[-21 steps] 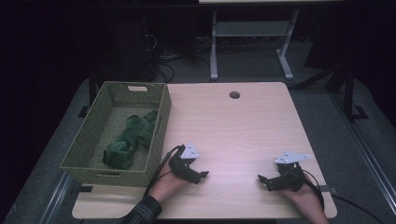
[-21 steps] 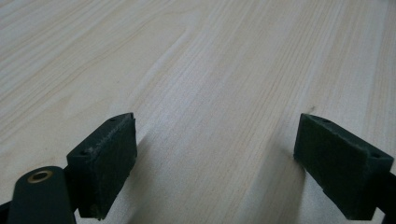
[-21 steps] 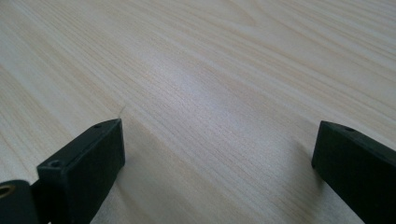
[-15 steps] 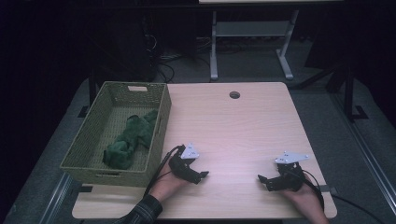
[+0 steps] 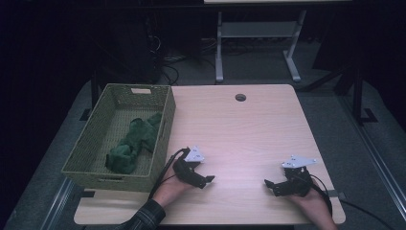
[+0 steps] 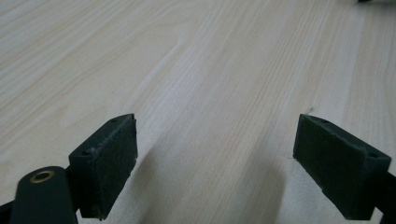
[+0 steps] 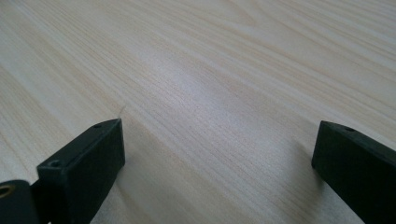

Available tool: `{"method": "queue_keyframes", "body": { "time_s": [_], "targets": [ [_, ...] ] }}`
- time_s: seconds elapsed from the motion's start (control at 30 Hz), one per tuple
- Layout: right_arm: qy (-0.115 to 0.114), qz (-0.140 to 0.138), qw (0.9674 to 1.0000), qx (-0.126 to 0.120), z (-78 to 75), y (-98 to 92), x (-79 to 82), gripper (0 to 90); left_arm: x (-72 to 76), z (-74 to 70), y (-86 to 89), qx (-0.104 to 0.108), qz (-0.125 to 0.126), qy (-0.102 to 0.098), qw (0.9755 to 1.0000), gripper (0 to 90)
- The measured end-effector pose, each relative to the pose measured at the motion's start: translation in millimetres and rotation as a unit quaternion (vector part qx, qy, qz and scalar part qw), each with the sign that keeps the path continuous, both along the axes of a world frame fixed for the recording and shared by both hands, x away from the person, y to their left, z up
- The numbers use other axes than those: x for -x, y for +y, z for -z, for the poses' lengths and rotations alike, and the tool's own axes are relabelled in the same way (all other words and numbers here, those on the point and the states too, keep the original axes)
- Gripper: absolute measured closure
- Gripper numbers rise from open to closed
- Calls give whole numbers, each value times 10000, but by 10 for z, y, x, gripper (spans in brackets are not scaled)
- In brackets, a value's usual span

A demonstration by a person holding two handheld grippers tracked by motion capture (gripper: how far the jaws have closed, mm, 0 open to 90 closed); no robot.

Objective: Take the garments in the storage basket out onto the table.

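Note:
A crumpled green cloth (image 5: 136, 143) lies inside a woven green basket (image 5: 91, 139) at the table's left side. My left gripper (image 5: 207, 181) rests low on the light wooden table (image 5: 239, 129) just right of the basket's near corner, pointing right. Its black jaws stand wide apart in the left gripper view (image 6: 217, 163), with bare wood between them. My right gripper (image 5: 269, 185) sits near the front right of the table, pointing left. Its jaws are also spread wide (image 7: 217, 168) over bare wood.
A round cable hole (image 5: 240, 97) sits near the table's far edge. Beyond the table, a grey metal frame (image 5: 258, 43) stands on the dark floor. Cables trail from both grippers toward the front edge.

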State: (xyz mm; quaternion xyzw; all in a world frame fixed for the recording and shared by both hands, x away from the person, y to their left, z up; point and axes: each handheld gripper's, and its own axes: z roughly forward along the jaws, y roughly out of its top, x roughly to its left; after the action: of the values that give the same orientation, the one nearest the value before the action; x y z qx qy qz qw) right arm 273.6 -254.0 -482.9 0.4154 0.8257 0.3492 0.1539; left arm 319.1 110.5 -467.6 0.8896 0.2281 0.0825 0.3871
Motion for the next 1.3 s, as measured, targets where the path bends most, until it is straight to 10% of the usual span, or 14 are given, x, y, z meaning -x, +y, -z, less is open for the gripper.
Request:
{"method": "queue_keyframes", "body": {
  "time_s": [1.3],
  "targets": [
    [15, 12, 10000, -6, -1, 2, 2, 23, -3, -365, 83, 97, -103, 138, 9998, 133]
  ]
}}
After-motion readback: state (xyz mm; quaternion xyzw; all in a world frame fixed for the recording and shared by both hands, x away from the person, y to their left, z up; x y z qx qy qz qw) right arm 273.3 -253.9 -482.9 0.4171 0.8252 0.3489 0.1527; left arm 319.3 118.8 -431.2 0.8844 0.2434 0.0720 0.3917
